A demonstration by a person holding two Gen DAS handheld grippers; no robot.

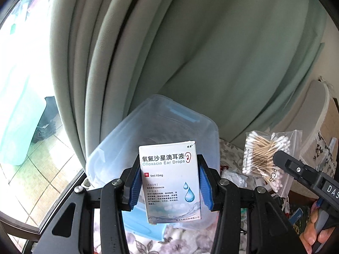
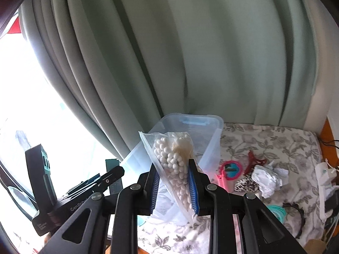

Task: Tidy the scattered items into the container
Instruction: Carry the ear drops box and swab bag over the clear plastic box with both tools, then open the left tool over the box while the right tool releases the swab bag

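Observation:
My left gripper (image 1: 168, 182) is shut on a white ear-drops box (image 1: 169, 182), held upright in front of the clear plastic container (image 1: 152, 124). My right gripper (image 2: 173, 186) is shut on a clear bag of cotton swabs (image 2: 173, 163), also just in front of the container (image 2: 209, 141). In the left wrist view the same swab bag (image 1: 267, 156) hangs to the right, pinched by the right gripper's black fingers (image 1: 284, 160). The left gripper's body (image 2: 72, 192) shows at the lower left of the right wrist view. The container stands on a floral cloth beside the curtain.
On the floral cloth (image 2: 275, 141) right of the container lie a pink round item (image 2: 229, 169), a red hair clip (image 2: 256, 158), crumpled white paper (image 2: 269, 177), a leopard-print item (image 2: 245, 184) and a teal ring (image 2: 275, 209). A green curtain (image 2: 190, 53) hangs behind; a bright window is at left.

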